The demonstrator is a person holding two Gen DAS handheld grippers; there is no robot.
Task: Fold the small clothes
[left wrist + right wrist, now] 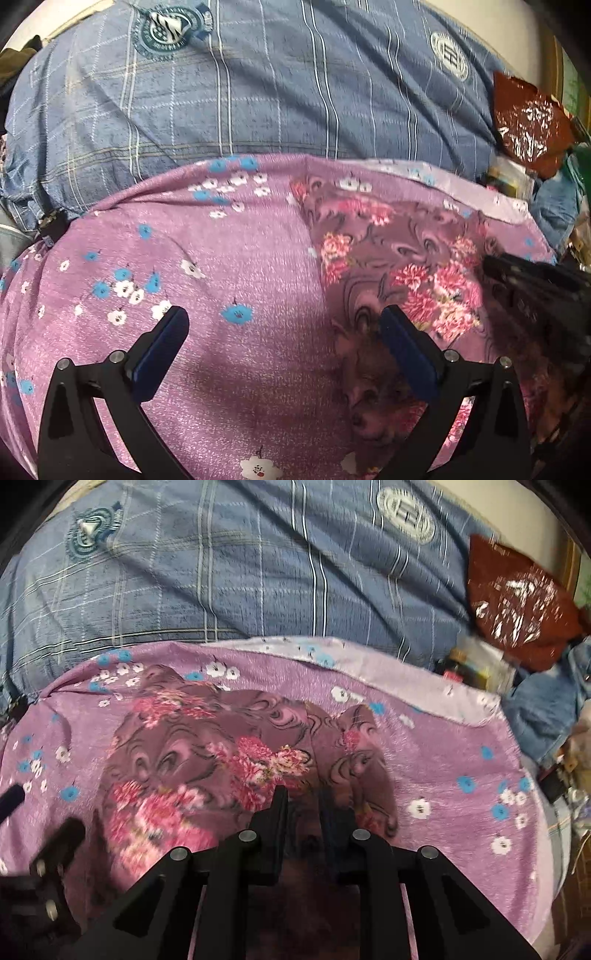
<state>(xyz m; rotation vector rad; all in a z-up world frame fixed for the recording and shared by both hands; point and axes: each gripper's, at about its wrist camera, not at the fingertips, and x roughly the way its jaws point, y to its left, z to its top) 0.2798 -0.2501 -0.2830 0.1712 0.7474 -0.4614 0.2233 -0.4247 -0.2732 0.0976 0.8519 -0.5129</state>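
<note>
I'm early in the fold, by my read. The small garment (236, 760), mauve with pink flowers and swirls, lies on the lilac sheet (236, 258) that covers the near part of the bed, with the blue checked quilt (258, 85) behind it. It's roughly spread but rumpled: a ridge runs up its middle in the right view, and the edges aren't squared. I see no finished crease, no stacked pile.

Right tongs (301, 805): fingers nearly together, low on the garment's near edge. Cloth seems bunched between them, so I'd say they're clamped on the garment, though blur and shadow hide the actual pinch.

Left tongs (282, 328): spread wide, nothing between the fingers. They hover over the garment's left edge, one blue pad (162, 354) above the sheet, the other above the print. Contact with the fabric I can't confirm.

Each view catches the other tongs at its edge, blurred.

Judgement on what's left: nearly all of it. Left side has to take its own hold, then flatten, fold over, square up, set aside.

Clutter at the far right of the bed: dark red shiny bag (517, 602), something denim (543, 709), small stuff I can't identify. None of it touches the garment.
</note>
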